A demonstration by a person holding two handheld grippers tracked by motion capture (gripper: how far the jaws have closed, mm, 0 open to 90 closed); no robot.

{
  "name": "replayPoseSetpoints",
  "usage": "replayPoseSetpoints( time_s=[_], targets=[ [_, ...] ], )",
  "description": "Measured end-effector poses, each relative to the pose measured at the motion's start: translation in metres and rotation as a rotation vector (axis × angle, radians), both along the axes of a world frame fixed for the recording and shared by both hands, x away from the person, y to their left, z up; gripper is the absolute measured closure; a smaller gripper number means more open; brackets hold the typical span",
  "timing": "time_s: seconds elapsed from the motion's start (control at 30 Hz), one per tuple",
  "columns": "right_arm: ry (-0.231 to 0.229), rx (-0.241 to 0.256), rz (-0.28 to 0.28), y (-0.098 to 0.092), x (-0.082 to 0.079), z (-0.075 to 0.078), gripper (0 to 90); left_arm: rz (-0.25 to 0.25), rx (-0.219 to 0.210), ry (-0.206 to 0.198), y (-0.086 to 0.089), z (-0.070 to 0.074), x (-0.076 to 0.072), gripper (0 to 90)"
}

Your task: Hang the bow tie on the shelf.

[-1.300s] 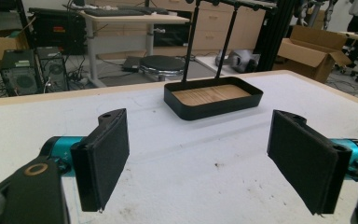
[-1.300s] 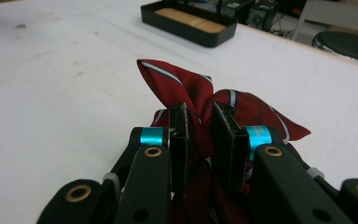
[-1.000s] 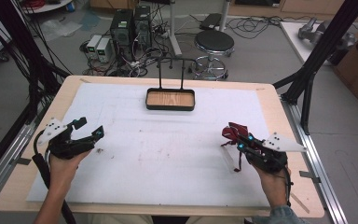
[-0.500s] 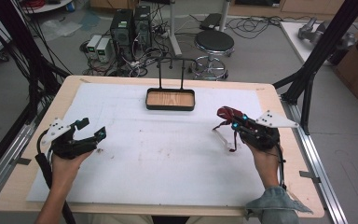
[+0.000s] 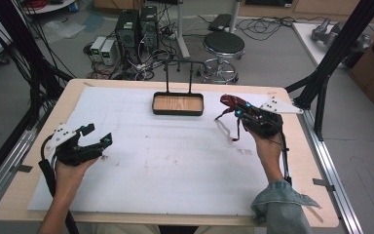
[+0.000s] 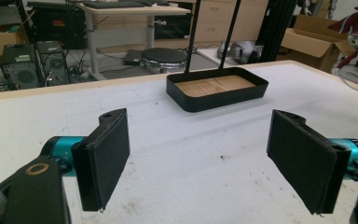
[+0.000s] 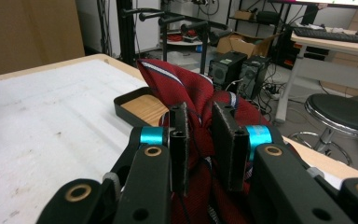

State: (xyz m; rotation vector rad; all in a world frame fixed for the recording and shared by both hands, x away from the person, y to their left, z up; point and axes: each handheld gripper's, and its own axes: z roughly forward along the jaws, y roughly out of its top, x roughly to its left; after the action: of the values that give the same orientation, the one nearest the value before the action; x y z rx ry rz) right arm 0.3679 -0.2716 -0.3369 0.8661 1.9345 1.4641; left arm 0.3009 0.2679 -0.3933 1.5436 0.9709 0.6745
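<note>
A dark red cloth with thin pale stripes (image 7: 177, 84) is bunched between the jaws of my right gripper (image 7: 200, 135), which is shut on it. In the high view that gripper (image 5: 231, 105) hovers just right of the black tray with a wooden floor (image 5: 178, 112), with the red cloth (image 5: 228, 100) at its tip and a thin loop (image 5: 231, 130) hanging below it. My left gripper (image 5: 98, 134) rests near the table's left side with its jaws wide apart. Nothing lies between its pads (image 6: 105, 156), and the tray (image 6: 214, 100) stands well ahead of them.
A thin black T-shaped stand (image 5: 179, 73) rises from the tray's back. A white sheet (image 5: 165, 161) covers most of the wooden table. Beyond the far edge are a round stool (image 5: 223, 45) and computer boxes (image 5: 135, 27). Black frame posts (image 5: 331, 63) flank the table.
My right gripper has carried the red cloth forward and leftward, from the right front of the table to beside the tray. The left gripper has hardly moved.
</note>
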Motion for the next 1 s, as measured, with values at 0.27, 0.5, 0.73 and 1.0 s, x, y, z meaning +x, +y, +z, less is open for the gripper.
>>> replayPoseSetpoints(
  time_s=[0.27,0.5,0.73,1.0],
  targets=[
    [-0.028,0.034,0.009,0.011,0.022,0.014,76.8,-0.004,0.0,0.0,-0.002,0.0,0.001,21.4],
    [-0.05,0.049,0.004,0.023,0.033,0.019,76.8,-0.002,-0.004,-0.003,-0.002,0.0,0.001,21.4],
    [-0.06,0.052,0.007,0.039,0.052,0.027,76.7,-0.008,-0.004,-0.003,-0.003,-0.001,0.001,21.4],
    [-0.062,0.056,0.0,0.052,0.072,0.029,76.7,-0.01,-0.007,-0.005,-0.002,-0.001,0.002,21.5]
  ],
)
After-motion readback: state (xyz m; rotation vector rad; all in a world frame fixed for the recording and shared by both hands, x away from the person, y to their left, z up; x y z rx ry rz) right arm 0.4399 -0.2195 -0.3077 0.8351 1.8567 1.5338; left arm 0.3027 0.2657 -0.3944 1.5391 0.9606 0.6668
